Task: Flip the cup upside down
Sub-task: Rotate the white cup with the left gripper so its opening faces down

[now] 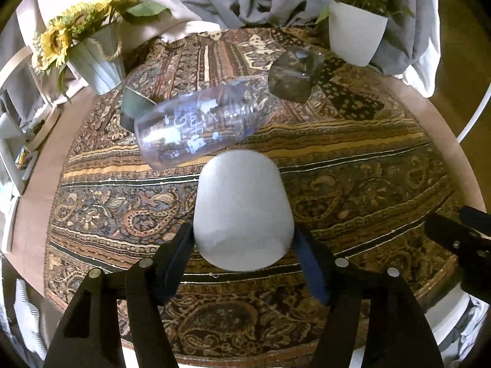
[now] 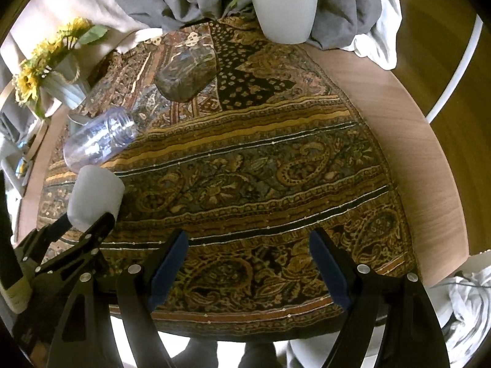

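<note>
A plain white cup [image 1: 241,211] is held between the two fingers of my left gripper [image 1: 244,242], which is shut on its wider end; the closed narrower end points away from me, over the patterned cloth [image 1: 353,168]. In the right wrist view the same cup [image 2: 93,196] shows at the left, gripped by the left gripper [image 2: 83,227]. My right gripper [image 2: 248,263] is open and empty above the near edge of the cloth [image 2: 260,159].
A clear plastic jar [image 1: 196,128] lies on its side just beyond the cup. A dark glass [image 1: 294,73] lies further back. A sunflower vase [image 1: 92,58] stands back left, a white plant pot [image 1: 356,33] back right. Bare wood table [image 2: 408,116] lies right.
</note>
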### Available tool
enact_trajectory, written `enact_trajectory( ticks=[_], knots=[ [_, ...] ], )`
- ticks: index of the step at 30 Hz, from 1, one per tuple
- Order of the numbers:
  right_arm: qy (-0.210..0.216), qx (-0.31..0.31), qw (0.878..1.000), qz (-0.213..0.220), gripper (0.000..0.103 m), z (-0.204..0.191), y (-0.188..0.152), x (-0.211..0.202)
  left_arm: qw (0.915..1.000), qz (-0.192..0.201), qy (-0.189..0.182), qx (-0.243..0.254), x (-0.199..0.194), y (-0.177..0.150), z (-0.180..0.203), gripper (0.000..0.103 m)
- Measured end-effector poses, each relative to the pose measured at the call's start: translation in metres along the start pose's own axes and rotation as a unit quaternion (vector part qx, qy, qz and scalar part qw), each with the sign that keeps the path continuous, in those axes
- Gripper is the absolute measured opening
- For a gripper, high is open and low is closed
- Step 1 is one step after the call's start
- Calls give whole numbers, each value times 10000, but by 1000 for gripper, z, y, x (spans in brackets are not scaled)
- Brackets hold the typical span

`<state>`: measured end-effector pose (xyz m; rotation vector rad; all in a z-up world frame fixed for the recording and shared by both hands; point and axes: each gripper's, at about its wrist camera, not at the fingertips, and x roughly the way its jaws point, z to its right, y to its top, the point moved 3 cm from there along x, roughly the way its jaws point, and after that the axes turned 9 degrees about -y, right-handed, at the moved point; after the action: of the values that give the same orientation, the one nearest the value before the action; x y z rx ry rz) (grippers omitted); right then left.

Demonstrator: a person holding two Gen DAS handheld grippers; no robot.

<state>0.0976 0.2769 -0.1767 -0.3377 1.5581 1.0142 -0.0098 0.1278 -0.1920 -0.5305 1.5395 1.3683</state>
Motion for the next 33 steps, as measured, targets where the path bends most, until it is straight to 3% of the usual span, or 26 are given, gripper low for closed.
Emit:
enact_trajectory(
  ticks=[15, 30, 33],
  knots=[
    [209, 142, 9995, 187, 81, -7, 14, -9, 9997, -45, -169, -149, 3, 23, -10, 65],
    [113, 75, 9997, 204, 81, -9, 11, -14, 9990, -195, -291, -273, 4, 3, -15, 65],
    [95, 37, 9997, 230, 81, -11, 10, -16, 9992, -139, -248, -271, 1, 3, -16, 74]
  ],
)
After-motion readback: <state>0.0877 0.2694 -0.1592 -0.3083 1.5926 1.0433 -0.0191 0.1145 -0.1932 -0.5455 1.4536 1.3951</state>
